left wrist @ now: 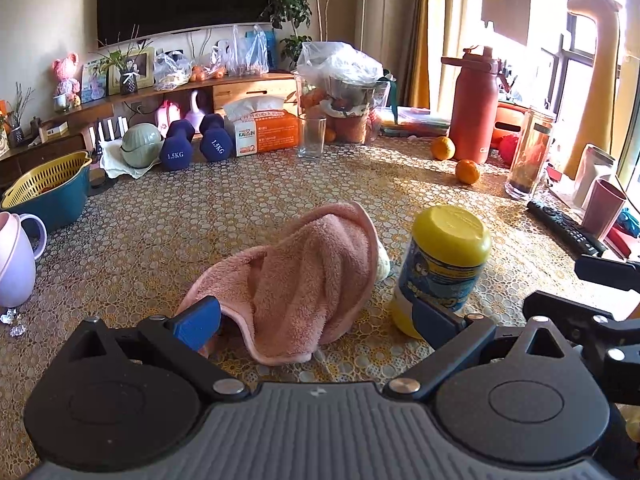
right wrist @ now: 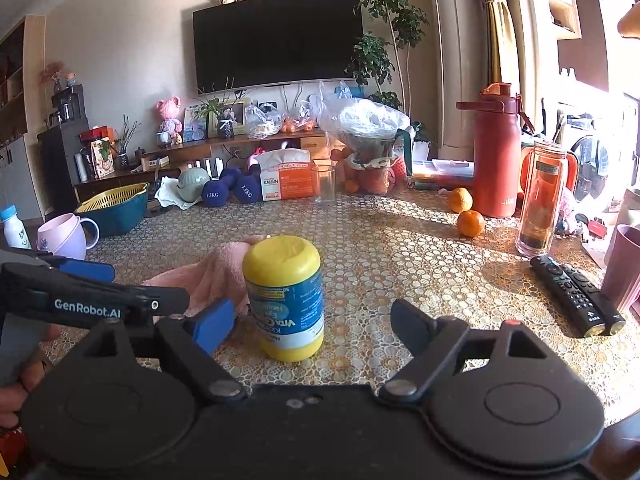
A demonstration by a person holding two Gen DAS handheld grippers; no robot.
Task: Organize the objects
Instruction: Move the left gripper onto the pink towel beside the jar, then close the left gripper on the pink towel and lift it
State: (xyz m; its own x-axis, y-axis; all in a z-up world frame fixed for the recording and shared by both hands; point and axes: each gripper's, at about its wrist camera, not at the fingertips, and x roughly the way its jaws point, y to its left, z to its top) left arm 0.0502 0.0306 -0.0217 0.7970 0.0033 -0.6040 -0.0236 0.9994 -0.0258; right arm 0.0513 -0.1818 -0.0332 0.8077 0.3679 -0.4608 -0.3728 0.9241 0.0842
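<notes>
A pink towel (left wrist: 308, 280) lies crumpled on the patterned tablecloth (left wrist: 160, 240), draped over something pale at its right edge. A yellow bottle with a blue label (left wrist: 440, 268) stands upside down just right of it. My left gripper (left wrist: 316, 322) is open, its fingers either side of the towel's near end, resting low on the table. In the right wrist view the bottle (right wrist: 286, 300) stands between the open fingers of my right gripper (right wrist: 312, 324), nearer the left finger, with the towel (right wrist: 212, 276) behind. Neither gripper holds anything.
Two oranges (left wrist: 466, 171), a red flask (left wrist: 476, 112), a clear tall bottle (left wrist: 530, 152), a remote (left wrist: 566, 228) and a pink cup (left wrist: 602, 210) stand right. A glass (left wrist: 312, 136), tissue box (left wrist: 266, 132) and dumbbells (left wrist: 196, 142) stand behind; a lilac mug (left wrist: 16, 260) and teal basket (left wrist: 48, 188) stand left.
</notes>
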